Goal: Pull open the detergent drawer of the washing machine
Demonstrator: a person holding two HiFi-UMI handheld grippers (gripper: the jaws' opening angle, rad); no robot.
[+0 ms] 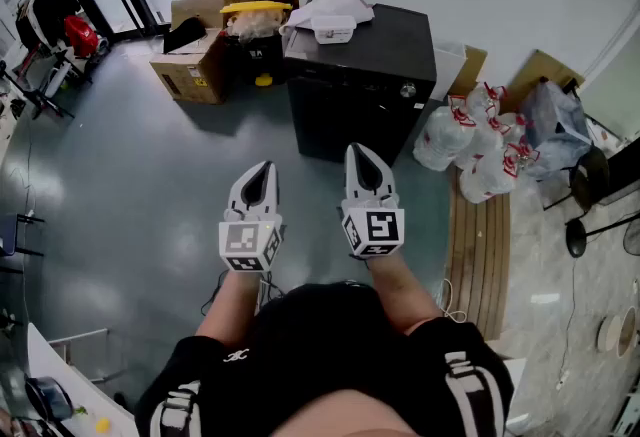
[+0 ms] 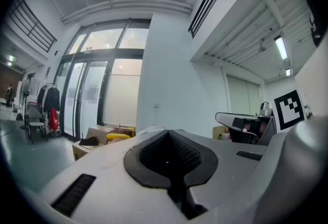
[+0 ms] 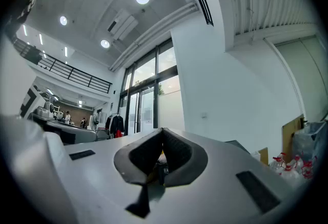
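In the head view the black washing machine (image 1: 360,75) stands on the grey floor ahead of me, with a small knob (image 1: 408,90) on its front near the top right. I cannot make out the detergent drawer. My left gripper (image 1: 264,169) and right gripper (image 1: 360,151) are held side by side in front of the machine, a short way from it and touching nothing. Both point forward. In the left gripper view the left gripper (image 2: 166,133) has its jaws together with nothing between them. The right gripper (image 3: 163,133) in the right gripper view is likewise shut and holds nothing.
White bags (image 1: 335,15) lie on top of the machine. Cardboard boxes (image 1: 200,55) and a yellow item (image 1: 255,8) sit to its left. Clear bags of bottles (image 1: 475,140) and a wooden board (image 1: 480,245) are on its right. A clothes rack (image 1: 45,15) stands far left.
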